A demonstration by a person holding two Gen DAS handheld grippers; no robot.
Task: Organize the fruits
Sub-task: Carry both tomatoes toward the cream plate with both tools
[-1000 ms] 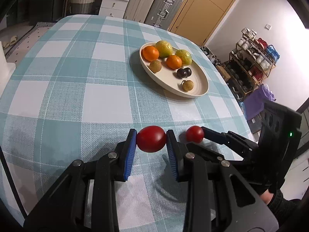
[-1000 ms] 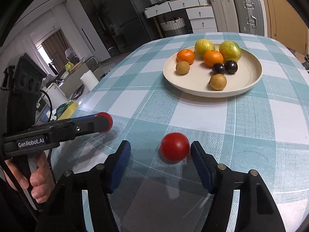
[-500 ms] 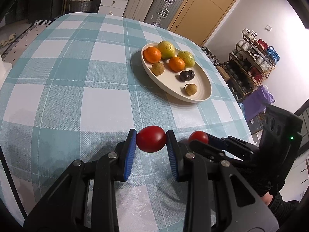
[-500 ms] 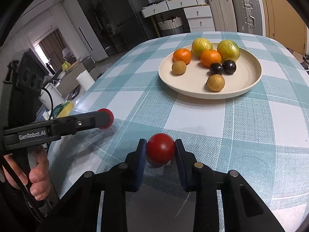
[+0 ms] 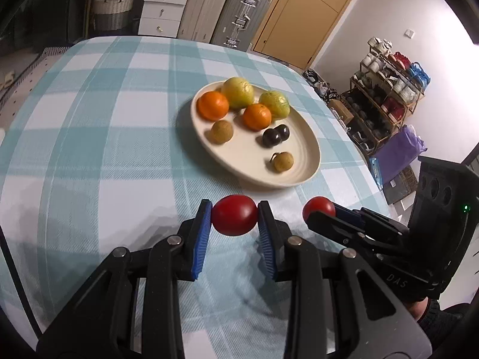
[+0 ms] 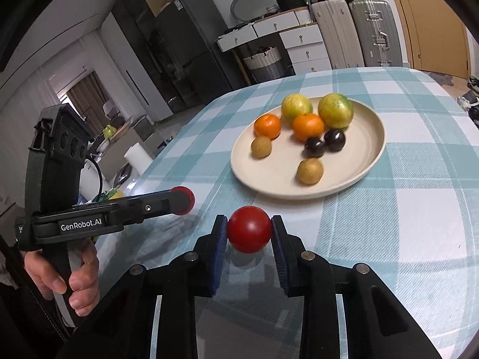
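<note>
Both grippers clamp a red tomato each, left gripper (image 5: 235, 220) & right gripper (image 6: 249, 233), just short of the plate (image 5: 308, 161) w/ fruit already crowded in—risk: squeeze too hard & bruise, or drop & scatter 'em.

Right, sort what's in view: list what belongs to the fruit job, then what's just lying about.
Job:
left gripper shut on left tomato
right gripper shut on right tomato
plate with oranges, green citrus, dark plums, small brown fruits

Lying about:
suitcases
wicker basket
shoe rack
</note>
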